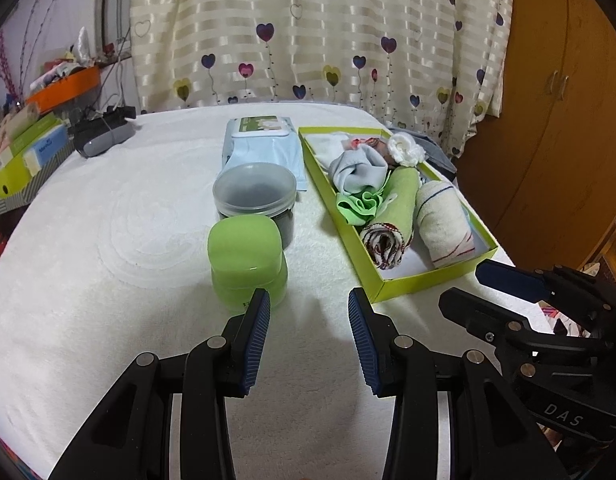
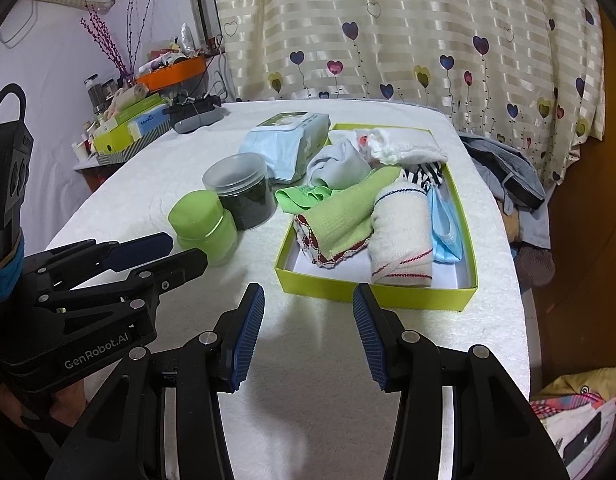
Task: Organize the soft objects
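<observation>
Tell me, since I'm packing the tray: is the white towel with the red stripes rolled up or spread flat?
Rolled up. The white towel lies as a tight roll in the green tray, beside the green cloth.

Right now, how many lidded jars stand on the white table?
2: the green jar nearest the grippers, and the clear dark-filled jar right behind it. None seems hidden.
</observation>
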Motion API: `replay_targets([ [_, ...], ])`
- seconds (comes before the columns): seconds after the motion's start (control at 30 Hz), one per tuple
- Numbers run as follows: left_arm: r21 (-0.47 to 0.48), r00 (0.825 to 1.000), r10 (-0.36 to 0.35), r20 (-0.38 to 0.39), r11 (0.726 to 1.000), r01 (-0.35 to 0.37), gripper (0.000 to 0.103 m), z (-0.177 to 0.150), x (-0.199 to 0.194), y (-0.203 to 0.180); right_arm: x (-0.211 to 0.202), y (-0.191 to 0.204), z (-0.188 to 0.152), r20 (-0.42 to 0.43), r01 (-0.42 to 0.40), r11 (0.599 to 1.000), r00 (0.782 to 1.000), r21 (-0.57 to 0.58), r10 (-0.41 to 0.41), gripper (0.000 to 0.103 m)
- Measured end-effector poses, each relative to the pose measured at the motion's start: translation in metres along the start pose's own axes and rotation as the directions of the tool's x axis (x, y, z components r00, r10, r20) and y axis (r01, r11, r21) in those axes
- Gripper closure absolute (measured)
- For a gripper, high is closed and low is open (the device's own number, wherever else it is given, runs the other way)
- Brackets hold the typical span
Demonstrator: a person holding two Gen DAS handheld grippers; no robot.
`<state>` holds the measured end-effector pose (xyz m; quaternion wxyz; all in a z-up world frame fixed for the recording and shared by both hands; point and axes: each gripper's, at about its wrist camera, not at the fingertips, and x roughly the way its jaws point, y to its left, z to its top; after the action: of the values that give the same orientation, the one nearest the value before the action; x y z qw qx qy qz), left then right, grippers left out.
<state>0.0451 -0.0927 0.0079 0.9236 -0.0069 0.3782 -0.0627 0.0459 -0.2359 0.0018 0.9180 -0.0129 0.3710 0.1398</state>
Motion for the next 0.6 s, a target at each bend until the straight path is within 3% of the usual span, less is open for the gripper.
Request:
replay_targets([
  [0.6, 0.012, 1.000, 0.005, -0.017, 1.000, -0.005, 0.063, -0.0019, 0.0060, -0.0021, 0.0033, 0.0009, -0.0014, -0.006, 0.000, 1.000, 1.000, 0.002, 0.000, 0.055],
])
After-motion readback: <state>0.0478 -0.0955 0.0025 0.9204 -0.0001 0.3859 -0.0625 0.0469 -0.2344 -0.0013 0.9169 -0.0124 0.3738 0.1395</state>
